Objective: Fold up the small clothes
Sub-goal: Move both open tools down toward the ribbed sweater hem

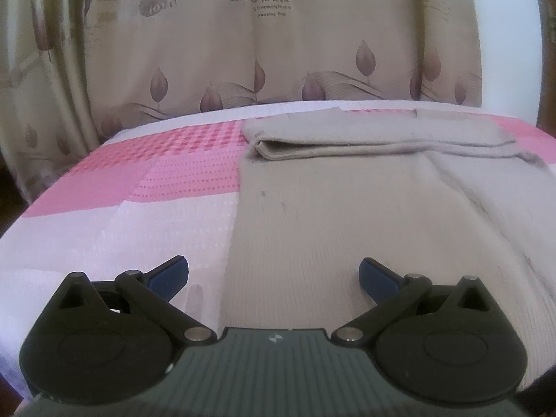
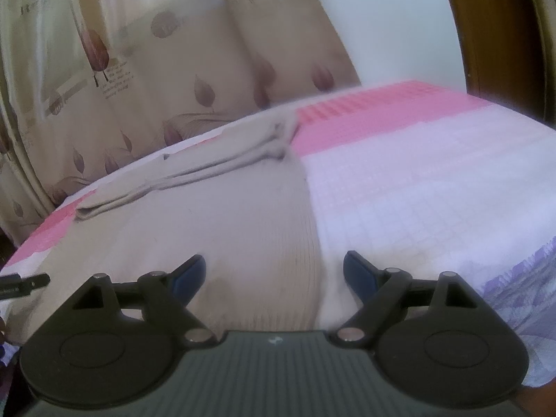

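— Both of your grippers stand wide apart. Your left gripper [image 1: 274, 276] has its blue pads [image 1: 170, 276] spread with nothing pinched between them; they hang over the near left edge of the beige knit garment [image 1: 330, 215].

— And the right one?

— Your right gripper [image 2: 274, 272] is spread just as wide, and nothing is clamped there either. The near right edge of the garment [image 2: 226, 236] runs up between its fingers [image 2: 358, 272], but the pads do not press on it.

— Where does the garment lie?

— Flat on the pink and white checked bedspread [image 1: 104, 215], with its ribbed body reaching toward you. Its far end is doubled back on itself into a thick band [image 1: 347, 139] that runs across the bed, near the far edge.

— What is behind the bed?

— You face a cream curtain with purple leaves [image 1: 278, 59] and some printed lettering. In your right view, a white wall [image 2: 399, 24] and a brown wooden frame [image 2: 486, 34] stand to the right of it. A dark bit of your other tool [image 2: 24, 283] shows at the left edge of that view.
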`<action>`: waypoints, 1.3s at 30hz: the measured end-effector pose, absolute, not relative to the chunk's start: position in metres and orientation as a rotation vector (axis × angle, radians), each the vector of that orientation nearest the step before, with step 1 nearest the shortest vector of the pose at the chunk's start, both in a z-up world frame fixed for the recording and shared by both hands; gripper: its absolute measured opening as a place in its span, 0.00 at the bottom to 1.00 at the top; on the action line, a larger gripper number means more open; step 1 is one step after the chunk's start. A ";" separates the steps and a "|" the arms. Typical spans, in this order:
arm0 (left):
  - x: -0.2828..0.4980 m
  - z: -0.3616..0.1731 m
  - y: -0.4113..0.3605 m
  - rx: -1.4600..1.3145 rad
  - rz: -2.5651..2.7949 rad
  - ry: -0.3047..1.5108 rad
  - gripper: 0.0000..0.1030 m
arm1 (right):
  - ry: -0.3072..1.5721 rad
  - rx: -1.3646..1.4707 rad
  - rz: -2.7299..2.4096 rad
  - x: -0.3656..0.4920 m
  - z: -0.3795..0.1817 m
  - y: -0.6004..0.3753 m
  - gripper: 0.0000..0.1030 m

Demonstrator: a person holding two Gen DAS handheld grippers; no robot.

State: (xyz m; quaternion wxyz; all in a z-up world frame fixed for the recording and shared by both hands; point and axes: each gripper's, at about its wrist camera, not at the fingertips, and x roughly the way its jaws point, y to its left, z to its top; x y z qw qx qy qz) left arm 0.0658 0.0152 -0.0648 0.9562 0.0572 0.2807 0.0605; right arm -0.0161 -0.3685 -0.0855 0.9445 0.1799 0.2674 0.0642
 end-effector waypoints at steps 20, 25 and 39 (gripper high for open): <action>0.013 -0.074 0.044 -0.101 -0.077 0.530 1.00 | 0.501 0.507 0.163 -0.031 -0.091 -0.385 0.84; -0.003 -0.076 0.049 -0.108 -0.129 0.525 1.00 | 0.498 0.499 0.229 -0.045 -0.091 -0.386 0.85; -0.014 -0.074 0.051 -0.164 -0.282 0.559 0.84 | 0.503 0.567 0.349 -0.064 -0.099 -0.406 0.84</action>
